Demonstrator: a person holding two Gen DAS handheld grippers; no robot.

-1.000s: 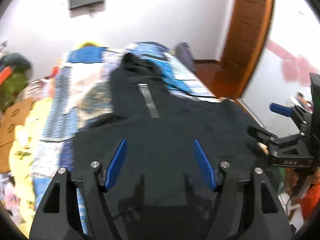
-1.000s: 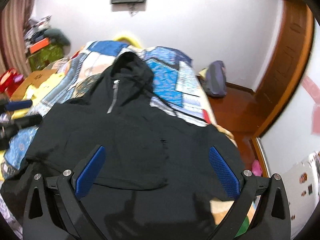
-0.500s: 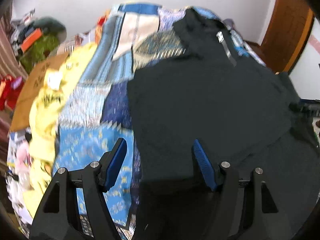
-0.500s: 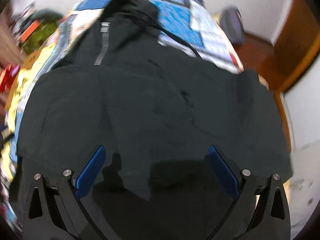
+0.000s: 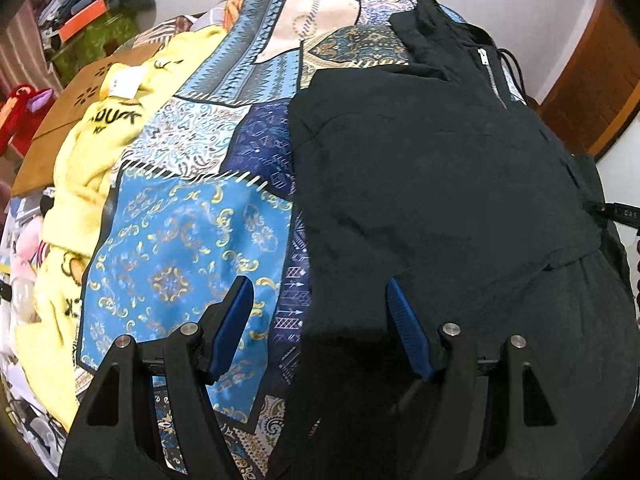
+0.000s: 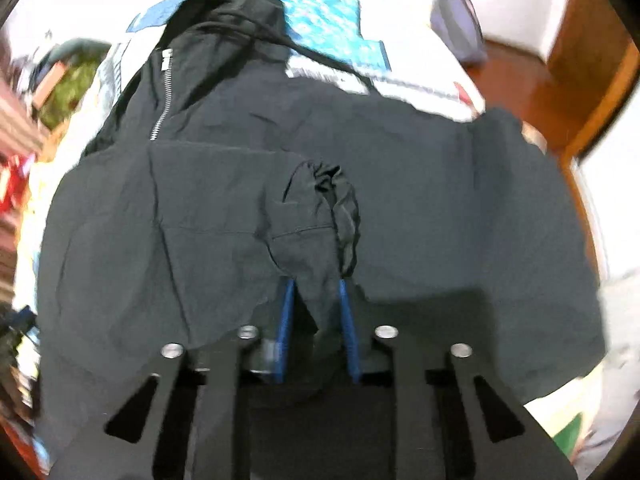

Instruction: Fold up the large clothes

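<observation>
Right wrist view shows the black hooded jacket [image 6: 248, 208] spread over the patterned bedspread [image 6: 332, 28], hood and zip [image 6: 162, 96] at the far end from the tongs, hem nearest them. The right gripper [image 6: 316, 312] has its blue pads [image 6: 347, 320] drawn close together on a bunched fold of the jacket, a cuff or pocket edge as best I can judge, which puckers just ahead of the tips. To do this step well, I would lift that pinch only enough to clear the layer beneath, then carry it straight across the body so the fold line runs parallel to the zip; dragging low would likely rumple the smooth panel. The cloth looks thin and slippery, so the clamp should not ease off mid-carry.

In the left wrist view the left gripper [image 5: 320, 328] stands wide apart and holds nothing; it hangs over the jacket's [image 5: 440, 184] near left edge, one pad [image 5: 232, 320] above the bedspread [image 5: 192, 240], the other above black cloth. A yellow blanket [image 5: 100, 136] lies well to its left. It could pin that edge while the right side folds
</observation>
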